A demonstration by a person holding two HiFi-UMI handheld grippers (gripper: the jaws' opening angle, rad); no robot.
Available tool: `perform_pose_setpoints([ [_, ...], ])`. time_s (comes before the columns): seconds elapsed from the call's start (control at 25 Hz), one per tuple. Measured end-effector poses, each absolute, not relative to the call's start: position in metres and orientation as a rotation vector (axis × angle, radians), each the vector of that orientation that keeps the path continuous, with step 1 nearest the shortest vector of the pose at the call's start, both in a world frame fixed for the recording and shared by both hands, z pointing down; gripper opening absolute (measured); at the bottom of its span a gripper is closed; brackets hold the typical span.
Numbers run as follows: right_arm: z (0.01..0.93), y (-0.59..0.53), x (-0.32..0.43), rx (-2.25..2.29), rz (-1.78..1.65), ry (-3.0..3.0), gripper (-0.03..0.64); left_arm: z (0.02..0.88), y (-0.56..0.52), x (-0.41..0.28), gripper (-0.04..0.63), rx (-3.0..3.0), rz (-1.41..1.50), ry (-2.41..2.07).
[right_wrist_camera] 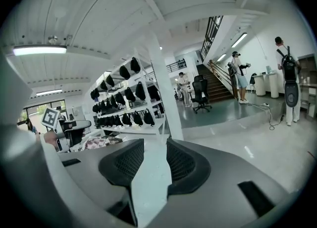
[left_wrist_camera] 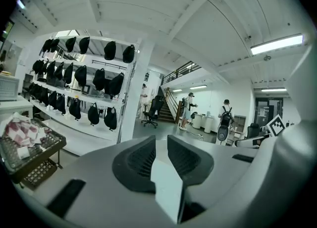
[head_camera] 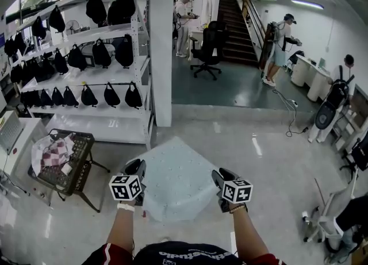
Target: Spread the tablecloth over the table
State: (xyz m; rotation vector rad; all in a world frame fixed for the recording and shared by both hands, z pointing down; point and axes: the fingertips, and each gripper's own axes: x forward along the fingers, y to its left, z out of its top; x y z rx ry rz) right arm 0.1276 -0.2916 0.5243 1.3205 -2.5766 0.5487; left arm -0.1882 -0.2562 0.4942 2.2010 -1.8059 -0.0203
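Two forearms reach in from the bottom edge of the head view, each hand holding a gripper. The left gripper (head_camera: 137, 171) and right gripper (head_camera: 221, 176) are at the near corners of a pale tablecloth (head_camera: 178, 172). Both pairs of jaws stand narrow, closed on the tablecloth's edge, which runs between the pads in each gripper view. The tablecloth is held up above the floor, its far corner pointing away. Beyond the tablecloth to the left stands a white shelving rack (head_camera: 109, 74) hung with black bags. Far beyond it rises a staircase (head_camera: 233, 22). Left of the tablecloth sits a wire basket cart (head_camera: 80, 172) — checked cloth (head_camera: 56, 154) lies in it. Well beyond the tablecloth stands a black office chair (head_camera: 208, 48).
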Motion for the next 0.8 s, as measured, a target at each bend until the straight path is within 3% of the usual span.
perform_pose_setpoints([
  [0.8,0.421,-0.285,0.102,1.392,0.291,-2.745,0.150,0.409,-0.249,-0.160,0.077,2.348,-0.098,-1.916],
])
